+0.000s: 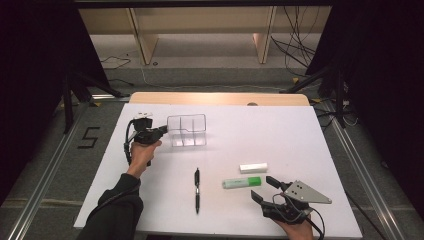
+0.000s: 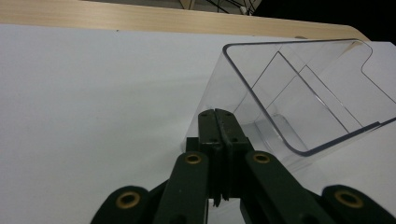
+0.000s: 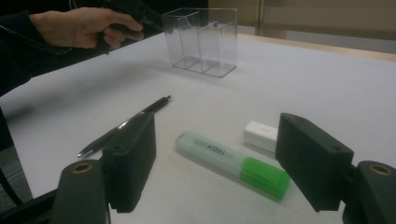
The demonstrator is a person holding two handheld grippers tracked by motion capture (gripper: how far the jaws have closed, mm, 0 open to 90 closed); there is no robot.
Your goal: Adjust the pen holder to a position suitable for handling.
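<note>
Left gripper [image 1: 162, 131]: jaws pressed together, pinching the left wall of the clear organizer [image 1: 187, 131] at table 11 o'clock. Right gripper [image 1: 265, 188]: jaws spread, highlighter [image 1: 242, 183] just beyond at 5 o'clock.

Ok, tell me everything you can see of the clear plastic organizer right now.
The clear organizer is a see-through plastic box, open on top, split by inner walls into three compartments, all empty. It stands upright on the white table, toward its far left. The left gripper is shut on its left wall, the jaws pressed together over the rim. The pen, highlighter and eraser lie apart from it.
</note>
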